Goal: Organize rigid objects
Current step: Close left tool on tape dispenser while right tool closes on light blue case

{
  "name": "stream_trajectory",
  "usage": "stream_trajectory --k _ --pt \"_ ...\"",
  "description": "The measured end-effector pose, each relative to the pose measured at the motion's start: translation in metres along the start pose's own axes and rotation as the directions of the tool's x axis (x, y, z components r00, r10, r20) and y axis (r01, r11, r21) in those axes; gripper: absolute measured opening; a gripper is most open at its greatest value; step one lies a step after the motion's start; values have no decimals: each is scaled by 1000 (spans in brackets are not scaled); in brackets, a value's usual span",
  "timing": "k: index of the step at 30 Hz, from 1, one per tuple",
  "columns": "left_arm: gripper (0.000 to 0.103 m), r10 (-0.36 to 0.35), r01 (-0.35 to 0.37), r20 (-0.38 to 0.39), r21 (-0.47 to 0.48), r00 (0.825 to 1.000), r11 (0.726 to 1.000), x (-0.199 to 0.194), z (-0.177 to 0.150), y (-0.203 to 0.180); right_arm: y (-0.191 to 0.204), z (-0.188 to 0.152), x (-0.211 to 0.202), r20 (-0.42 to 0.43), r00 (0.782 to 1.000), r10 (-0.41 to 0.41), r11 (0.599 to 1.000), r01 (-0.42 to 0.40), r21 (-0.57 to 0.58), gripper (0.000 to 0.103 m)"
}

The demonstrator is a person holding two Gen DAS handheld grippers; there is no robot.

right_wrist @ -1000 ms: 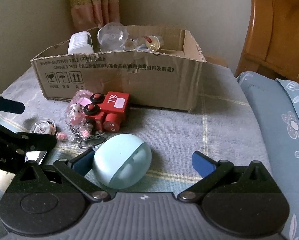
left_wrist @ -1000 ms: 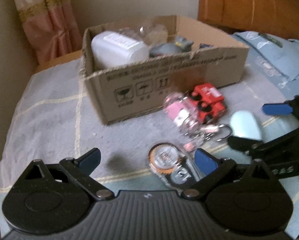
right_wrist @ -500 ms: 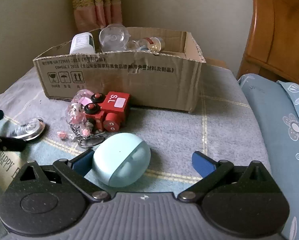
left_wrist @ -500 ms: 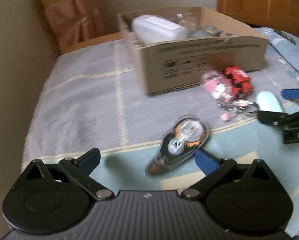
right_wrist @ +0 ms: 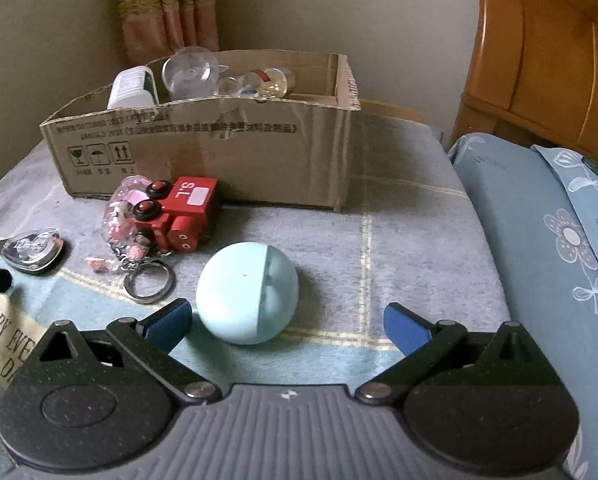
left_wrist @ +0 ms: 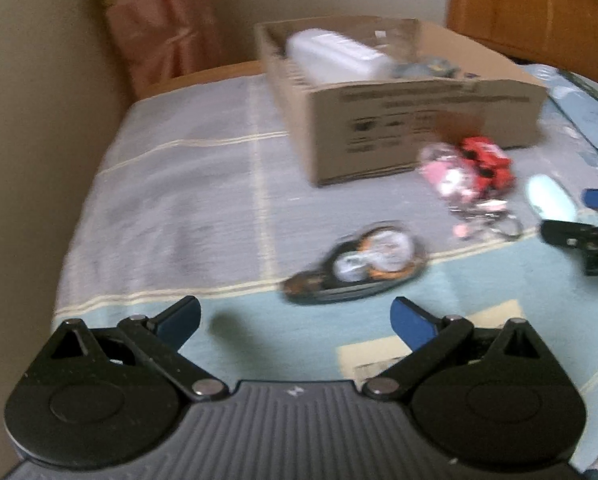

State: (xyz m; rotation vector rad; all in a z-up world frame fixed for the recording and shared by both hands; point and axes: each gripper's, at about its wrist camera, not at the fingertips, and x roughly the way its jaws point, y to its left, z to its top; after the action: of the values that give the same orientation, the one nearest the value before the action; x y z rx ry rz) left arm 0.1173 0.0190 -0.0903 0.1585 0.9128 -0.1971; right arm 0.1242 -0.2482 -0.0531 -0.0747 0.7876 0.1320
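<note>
Cardboard box (right_wrist: pixel 235 152) on blanket: white bottle (right_wrist: pixel 133 88), clear glass pieces (right_wrist: pixel 191 72) inside. Left gripper (left_wrist: pixel 295 320), right gripper (right_wrist: pixel 287 320) both spread wide, empty.

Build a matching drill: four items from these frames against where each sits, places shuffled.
Items:
1. white plastic bottle
2. red wooden toy truck
3. pale blue round plastic case
4. clear heart-shaped tape dispenser

Places:
A. just ahead of the right tongs
B. inside the brown cardboard box
C. far left on the blanket
D. just before the box front

Pairs: 1-B, 2-D, 3-A, 4-C
</note>
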Motion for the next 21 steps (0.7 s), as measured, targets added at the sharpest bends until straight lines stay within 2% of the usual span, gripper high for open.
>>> stream_trajectory --k 2,5,6,8,14,18,21 --pt "101 0 0 -5 -8 1000 1000 6 3 -8 2 1 1 2 1000 1 1000 -1 -1 103" --pt "102 -40 39 -21 -77 999 996 13 8 -12 3 2 2 2 1000 5 1000 -5 -4 103" --pt "102 -31 29 -21 -95 999 995 14 10 -15 4 2 2 2 1000 6 1000 -6 -5 103" --pt "102 -18 15 -26 -93 999 996 16 12 -21 4 3 3 5 1000 9 1000 -9 -7 103" --pt "102 -57 55 -13 -89 998 995 21 20 -35 5 4 4 15 1000 13 1000 -13 -10 103" --pt "102 -35 36 14 -64 999 997 27 23 -40 5 5 6 19 1000 17 1000 -17 -14 103" --pt "102 -21 23 25 -83 999 996 28 25 -42 5 5 6 21 1000 21 1000 -21 -18 103"
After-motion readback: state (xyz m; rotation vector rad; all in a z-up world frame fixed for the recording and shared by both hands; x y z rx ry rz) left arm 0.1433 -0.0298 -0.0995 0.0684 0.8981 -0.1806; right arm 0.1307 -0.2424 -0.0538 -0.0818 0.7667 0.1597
